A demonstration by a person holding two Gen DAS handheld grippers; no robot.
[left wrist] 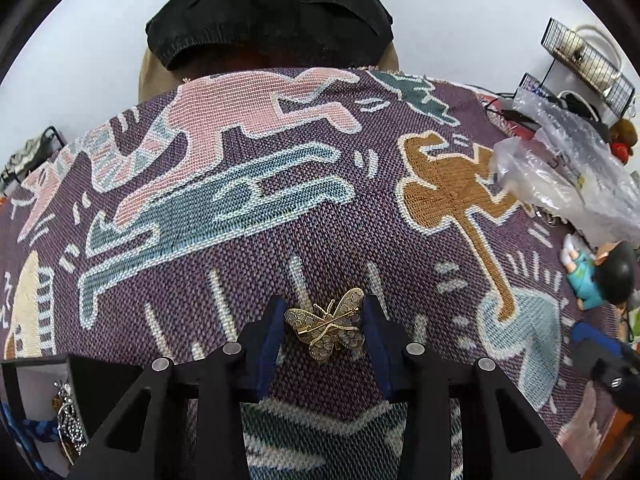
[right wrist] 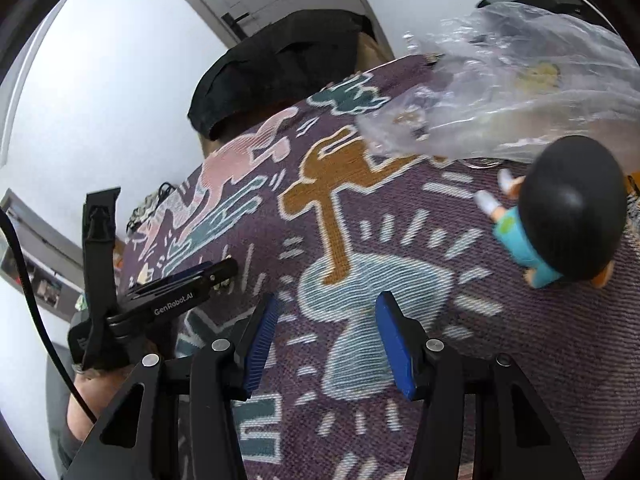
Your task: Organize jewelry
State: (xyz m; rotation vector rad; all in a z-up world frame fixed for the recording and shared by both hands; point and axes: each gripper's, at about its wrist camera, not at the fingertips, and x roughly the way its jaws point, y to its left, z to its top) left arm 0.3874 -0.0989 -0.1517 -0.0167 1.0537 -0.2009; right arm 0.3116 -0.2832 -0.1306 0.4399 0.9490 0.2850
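L claw [left wrist: 324,330] gripping butterfly brooch [left wrist: 326,328], R claw [right wrist: 326,340] agape

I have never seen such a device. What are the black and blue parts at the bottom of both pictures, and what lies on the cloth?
Those are hand-held tongs; a person carries one in each hand, with a camera looking along the fingers. One picture comes from the left tongs, which grip a gold butterfly brooch above the patterned cloth. The other comes from the right tongs, open and empty. A toy figure and a plastic bag lie on the cloth. An open box holds more jewelry.
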